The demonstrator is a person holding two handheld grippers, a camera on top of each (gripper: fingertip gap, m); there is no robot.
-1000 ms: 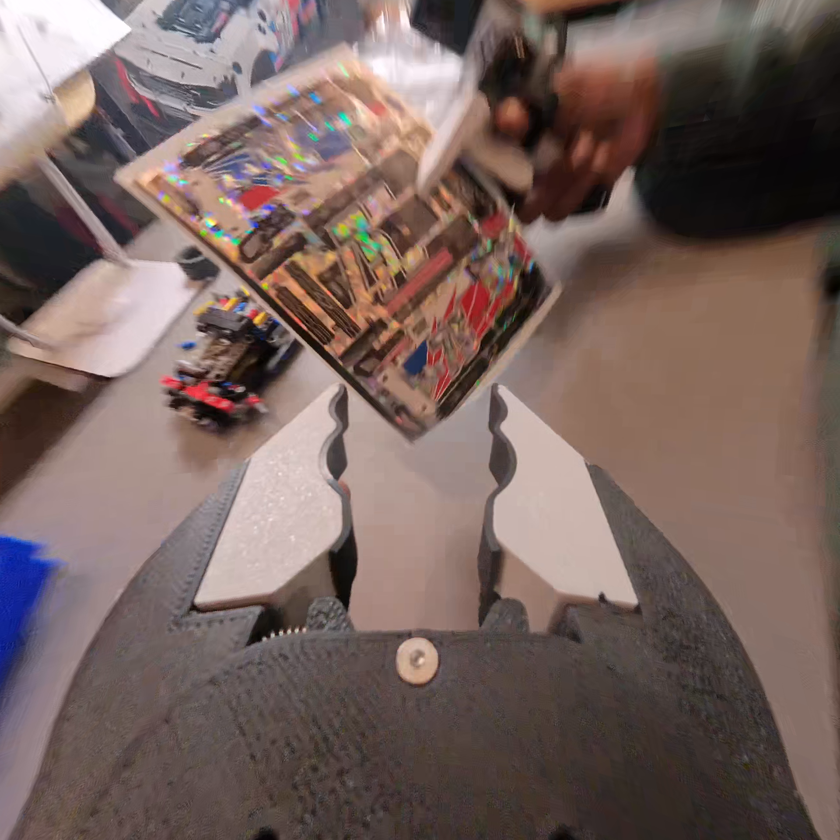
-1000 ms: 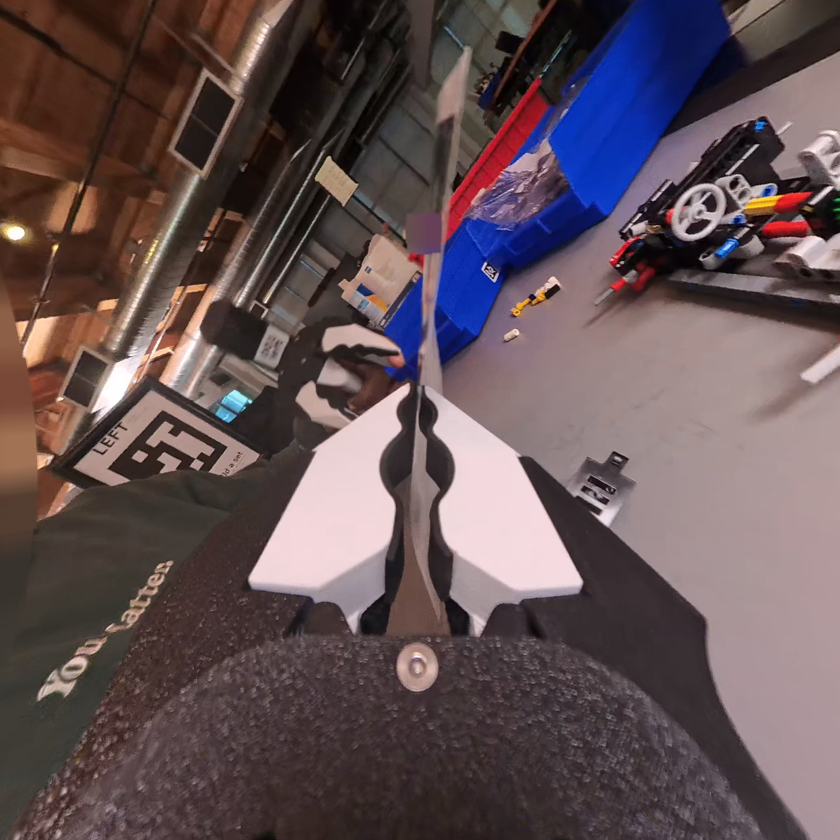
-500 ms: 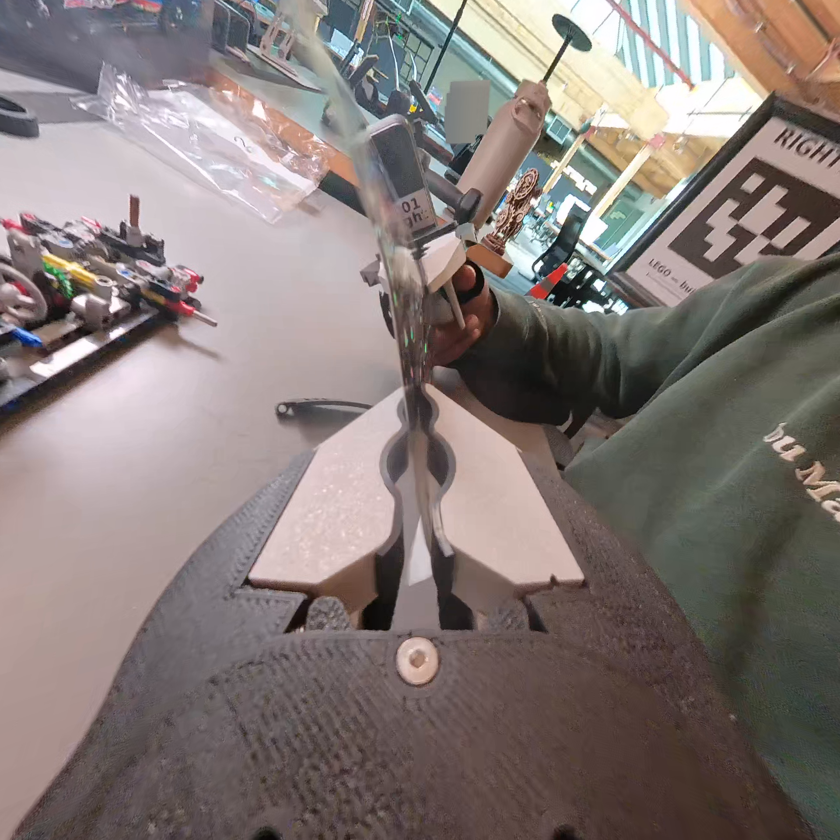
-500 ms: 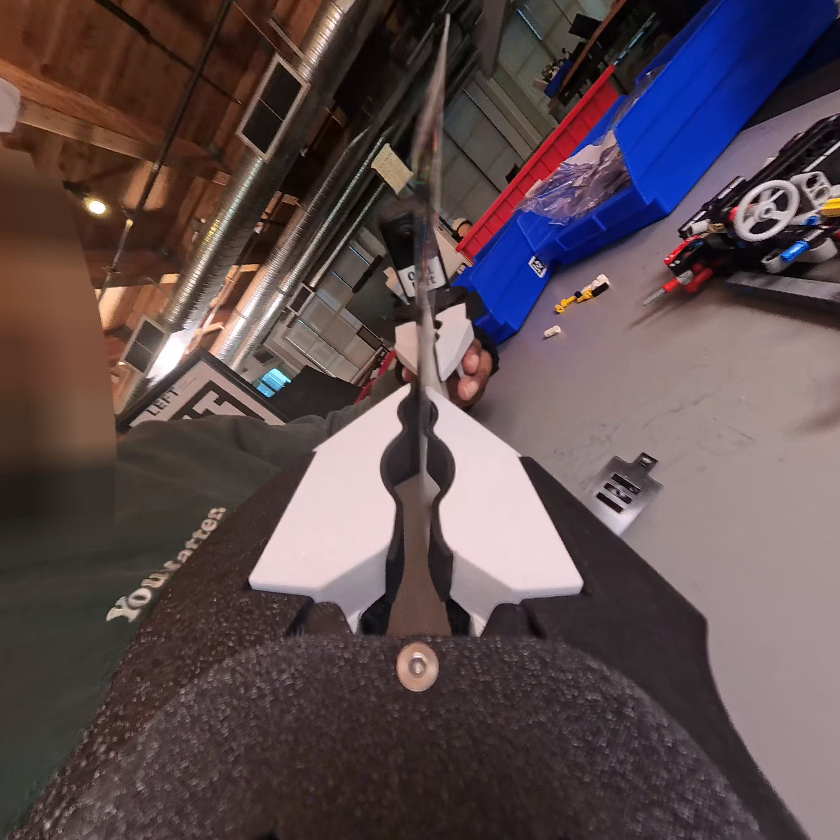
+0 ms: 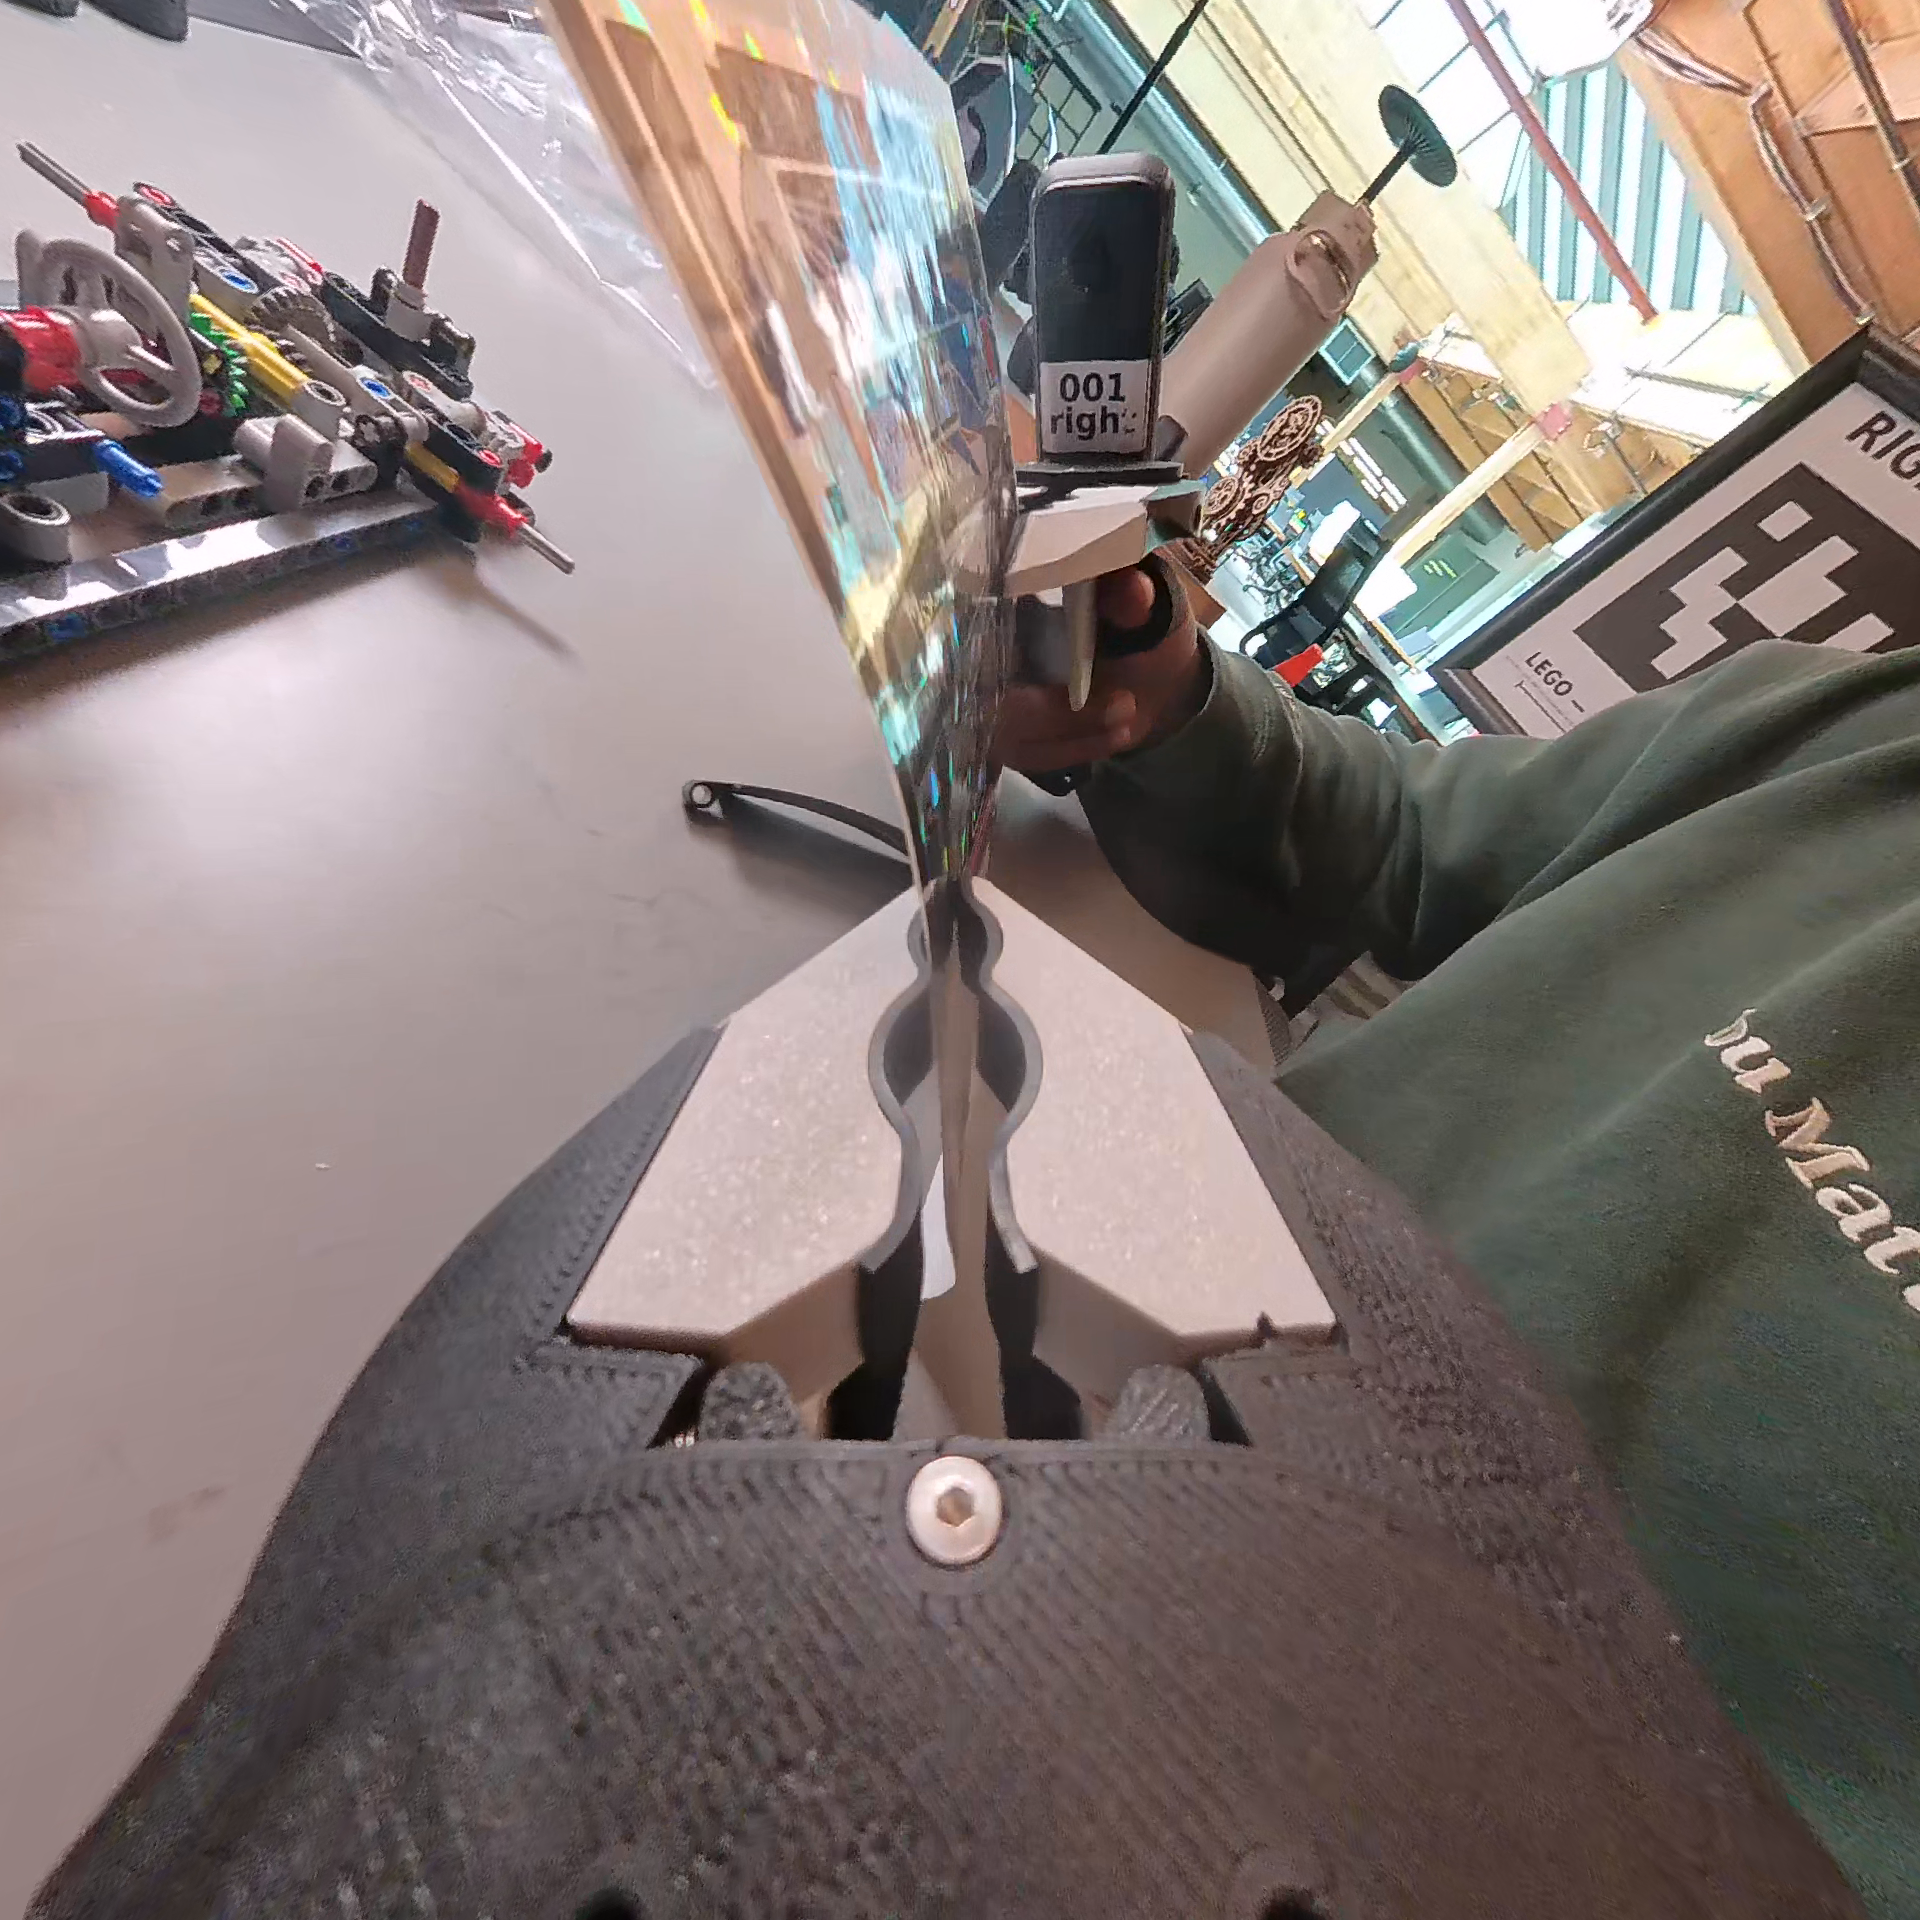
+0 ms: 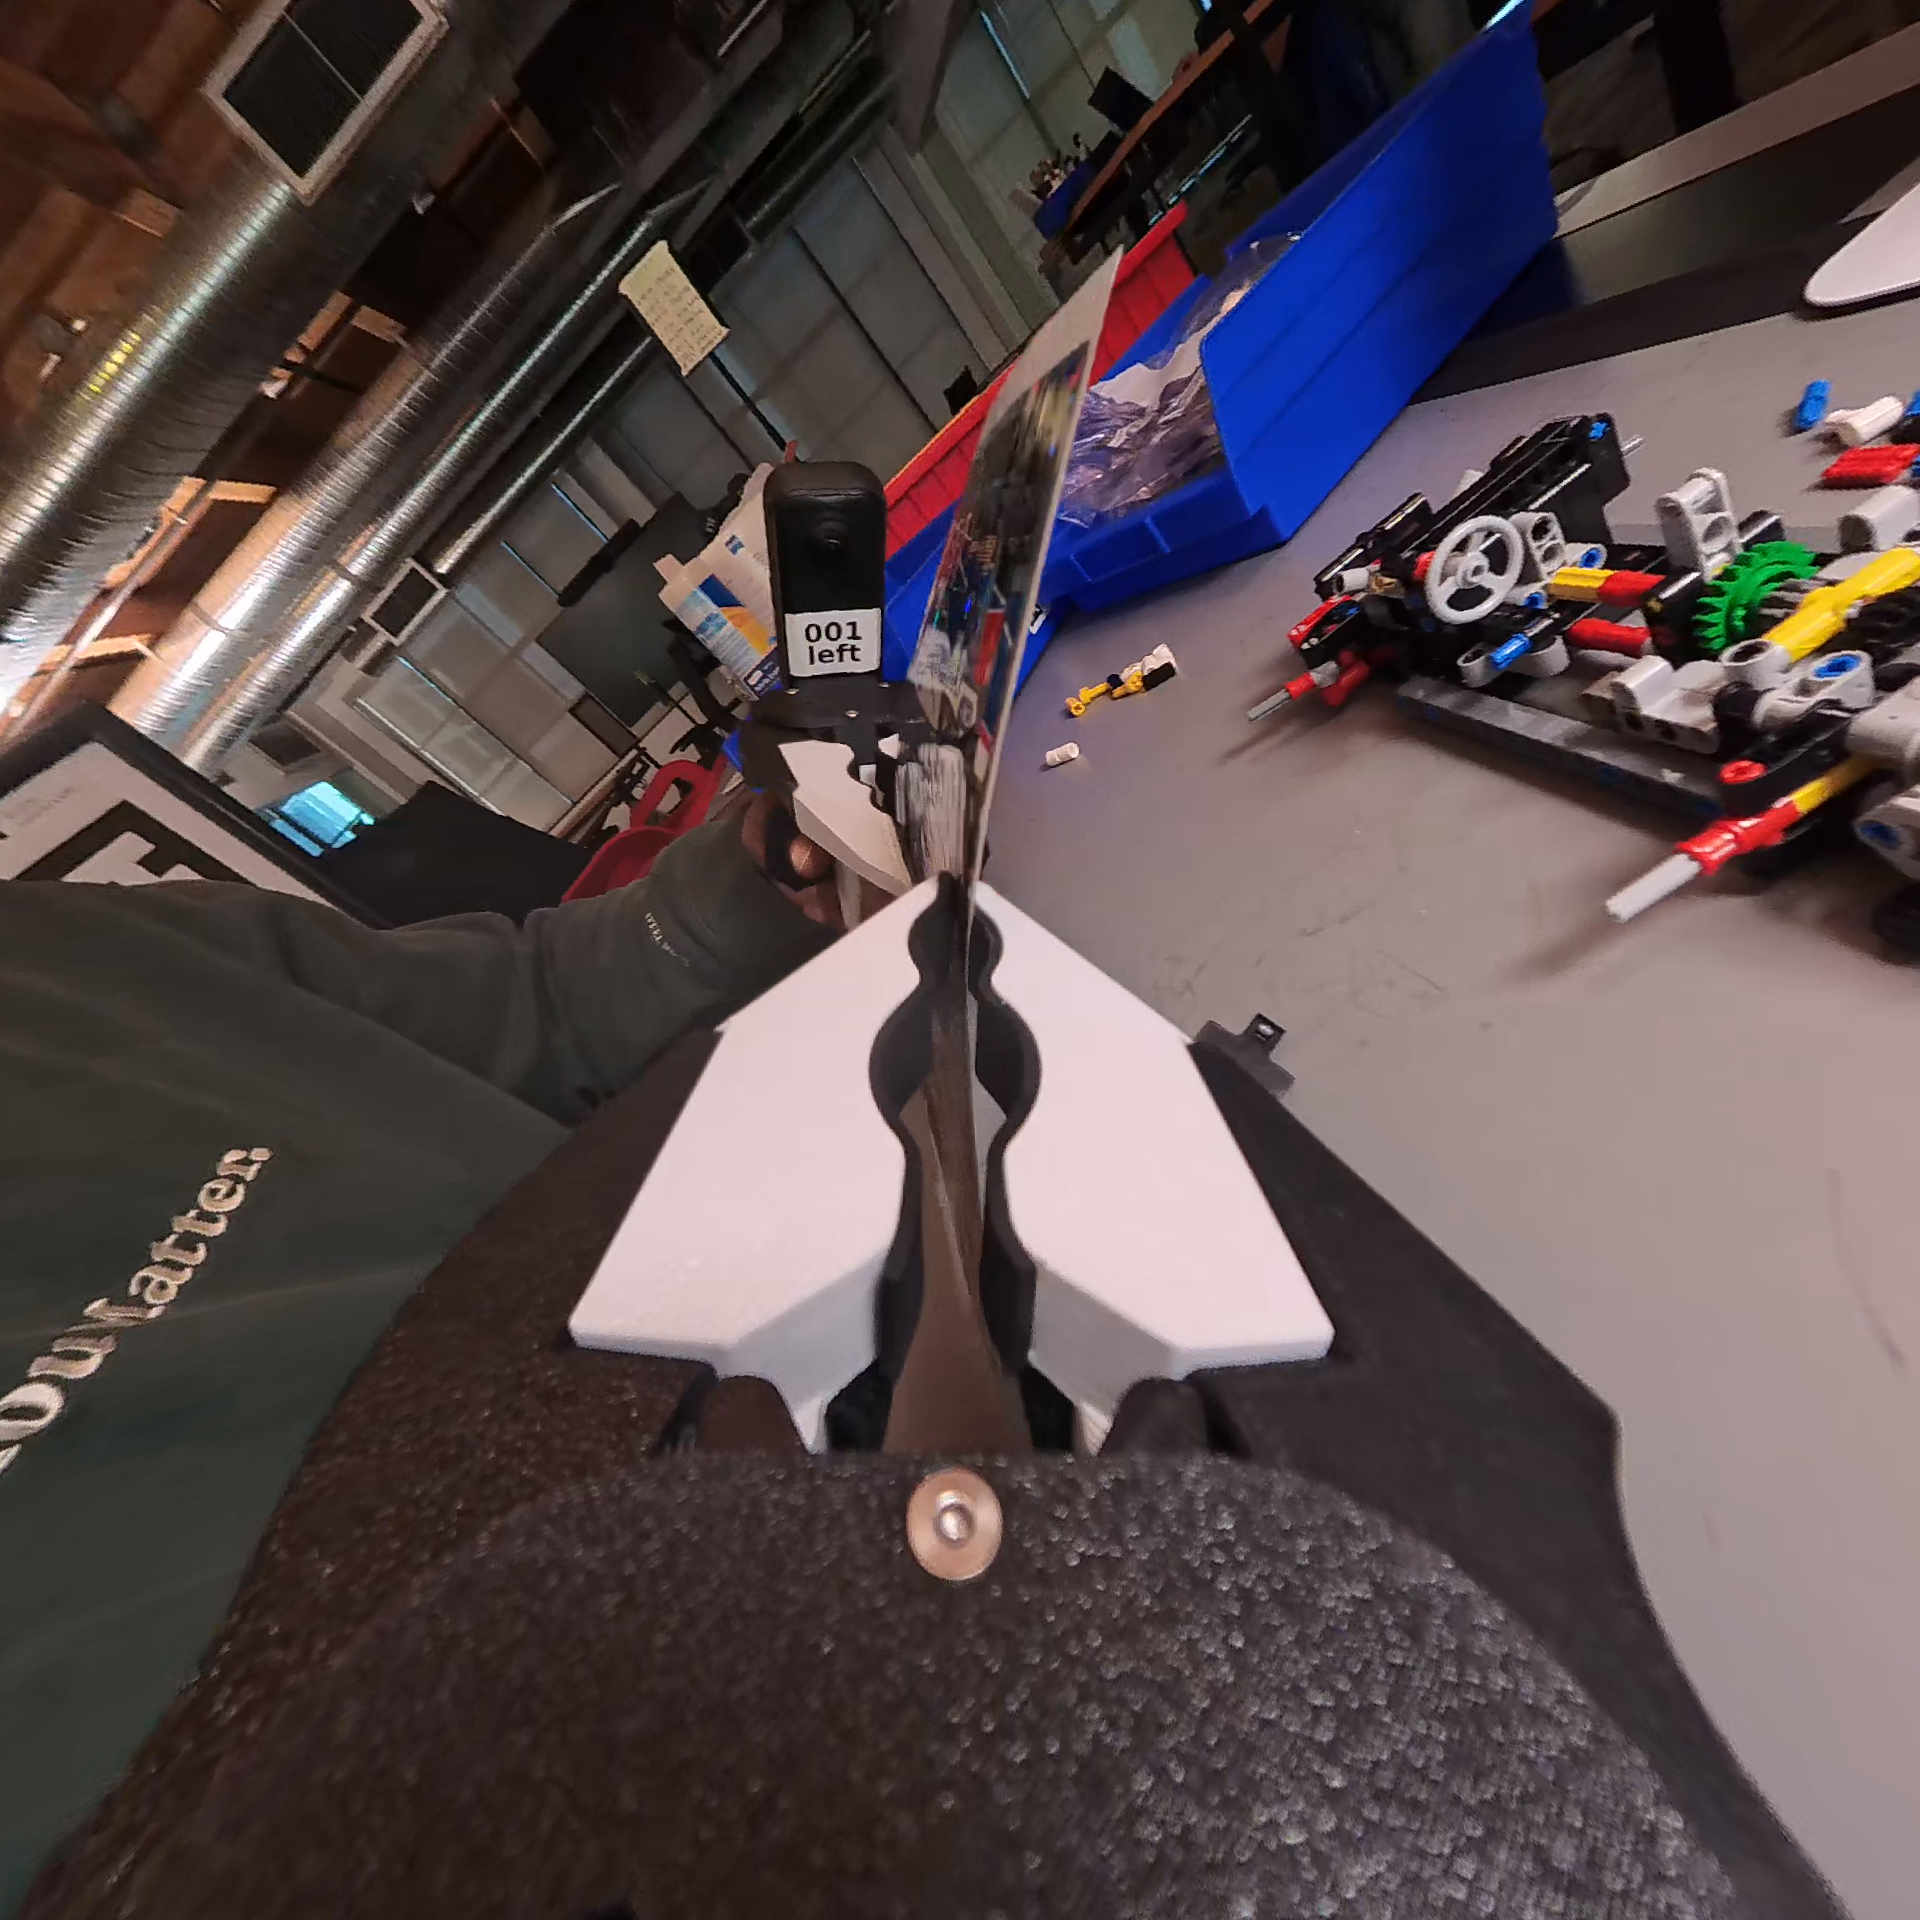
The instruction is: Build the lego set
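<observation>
Upper left of the left wrist view, the half-built lego car chassis (image 5: 249, 384) sits on the grey table (image 5: 312, 831), gears and axles fitted, no bodywork. At centre, the left gripper (image 5: 951, 925) and right gripper (image 6: 961, 914) both pinch the glossy sticker sheet (image 5: 904, 416) upright. Loose pieces (image 6: 1860, 447) at upper right suggest plenty remains.

Left wrist view: bare grey table (image 5: 312, 935) from 7 to 10 o'clock, passage unobstructed there. Way blocked at 10–11 o'clock by lego assembly (image 5: 239, 384). Centre line at 12 o'clock filled by sticker sheet (image 5: 914, 436), pinched by left gripper (image 5: 954, 925) and right gripper (image 5: 1081, 540). Black curved piece (image 5: 790, 810) lying just left of sheet. Side from 1 to 5 o'clock closed off by green sleeve (image 5: 1455, 935).

Right wrist view: open table from 2 to 4 o'clock; blue bin (image 6: 1351, 312) at 1 o'clock.
</observation>
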